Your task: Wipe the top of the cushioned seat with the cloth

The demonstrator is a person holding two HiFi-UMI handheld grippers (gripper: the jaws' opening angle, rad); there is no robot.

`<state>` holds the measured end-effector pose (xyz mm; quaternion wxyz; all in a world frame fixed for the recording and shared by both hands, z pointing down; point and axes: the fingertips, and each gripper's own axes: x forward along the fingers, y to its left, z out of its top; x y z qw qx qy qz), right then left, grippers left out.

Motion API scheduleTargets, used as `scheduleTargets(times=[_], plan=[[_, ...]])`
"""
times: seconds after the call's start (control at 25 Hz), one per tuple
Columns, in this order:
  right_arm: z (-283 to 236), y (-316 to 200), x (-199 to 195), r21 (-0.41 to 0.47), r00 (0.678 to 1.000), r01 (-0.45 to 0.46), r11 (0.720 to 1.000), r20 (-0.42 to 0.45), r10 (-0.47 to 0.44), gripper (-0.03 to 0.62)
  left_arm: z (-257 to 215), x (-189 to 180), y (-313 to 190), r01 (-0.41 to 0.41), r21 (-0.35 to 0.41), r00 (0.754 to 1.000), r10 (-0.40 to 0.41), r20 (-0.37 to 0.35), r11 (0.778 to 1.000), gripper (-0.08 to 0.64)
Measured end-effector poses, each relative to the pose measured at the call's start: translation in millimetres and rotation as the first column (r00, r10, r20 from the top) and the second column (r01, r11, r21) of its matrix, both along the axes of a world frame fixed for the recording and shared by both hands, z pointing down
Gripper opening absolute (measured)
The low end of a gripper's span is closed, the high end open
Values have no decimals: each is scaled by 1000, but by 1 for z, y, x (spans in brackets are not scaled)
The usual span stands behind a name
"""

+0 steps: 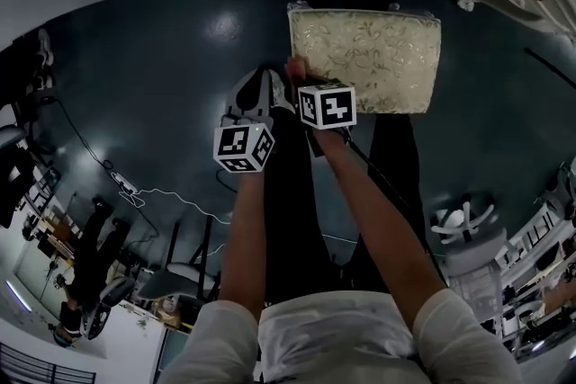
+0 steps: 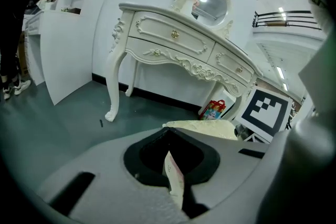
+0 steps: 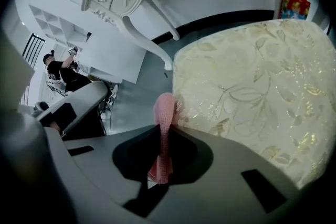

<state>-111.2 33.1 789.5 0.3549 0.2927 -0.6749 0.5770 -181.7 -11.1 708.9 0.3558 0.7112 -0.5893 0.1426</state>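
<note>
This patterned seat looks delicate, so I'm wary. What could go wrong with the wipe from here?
Only a small tuft of the cloth pokes past the right gripper, so its hard jaws may scrape the seat. The cloth is by the seat's corner, so a stroke could slip off the edge.

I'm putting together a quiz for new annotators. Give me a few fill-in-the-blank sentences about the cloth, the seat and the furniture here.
1. The right gripper is shut on a ___ cloth.
2. In the head view, the cloth lies at the ___ edge of the cushioned seat.
3. The ornate dressing table behind the seat is ___ in colour.

Missing words: pink; left; white.
</note>
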Motion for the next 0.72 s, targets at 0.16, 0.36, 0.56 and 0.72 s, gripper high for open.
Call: scheduleTargets(times=[0.16, 0.36, 0.56, 0.72], plan=[[-3, -4, 18, 24, 1000, -30, 999, 3, 30, 32, 2, 10, -3, -12, 1, 1000, 12, -10, 1000, 12], [-9, -13, 69, 57, 997, -65, 996, -37, 67, 32, 2, 41, -15, -39, 8, 999, 39, -31, 999, 12], [-10, -22, 141, 80, 987, -132, 988, -82, 138, 32, 0, 83, -28, -89, 19, 995, 89, -49, 996, 12], [-14, -29, 195, 97, 976, -178, 979, -108, 188, 32, -2, 126, -35, -133, 24, 989, 134, -62, 991, 12]])
